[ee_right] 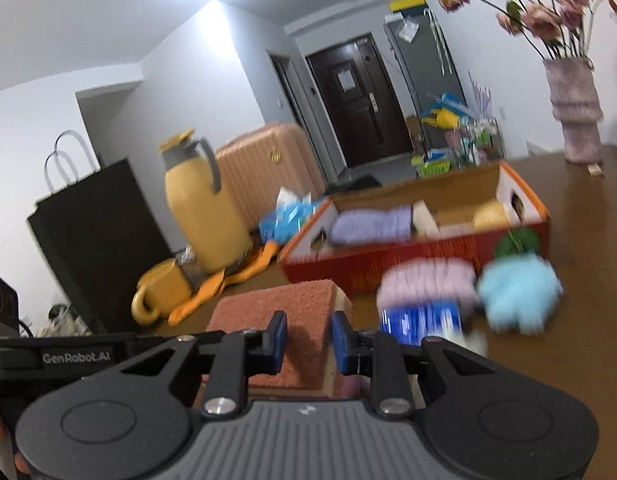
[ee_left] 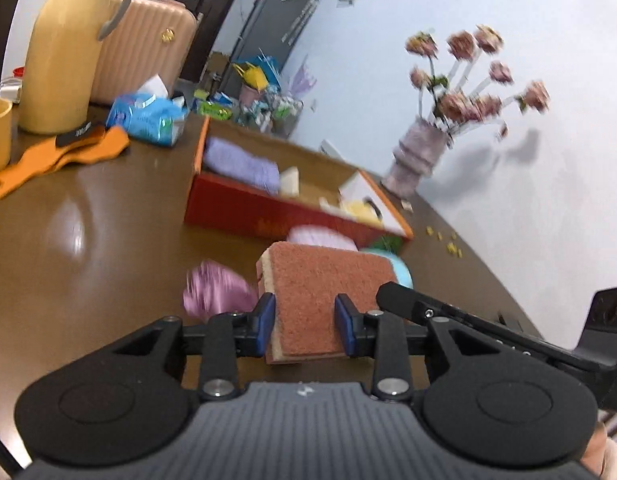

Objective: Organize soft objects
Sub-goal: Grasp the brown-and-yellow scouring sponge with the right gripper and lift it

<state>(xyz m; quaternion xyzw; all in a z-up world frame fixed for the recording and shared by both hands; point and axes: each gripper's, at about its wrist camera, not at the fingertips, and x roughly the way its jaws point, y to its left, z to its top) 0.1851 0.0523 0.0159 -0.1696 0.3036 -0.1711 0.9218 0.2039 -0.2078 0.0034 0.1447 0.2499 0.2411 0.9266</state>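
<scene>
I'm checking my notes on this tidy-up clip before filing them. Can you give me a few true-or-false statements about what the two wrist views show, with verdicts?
1. Both grippers grip the same terracotta sponge. True: the left gripper and the right gripper each pinch it between blue pads.
2. The red box is empty. False: a lilac towel and other items lie inside.
3. The light blue fluffy toy sits on the table outside the box. True.
4. The yellow jug lies on its side. False: it stands upright.
5. The vase of flowers stands inside the box. False: it stands on the table beyond it.
</scene>
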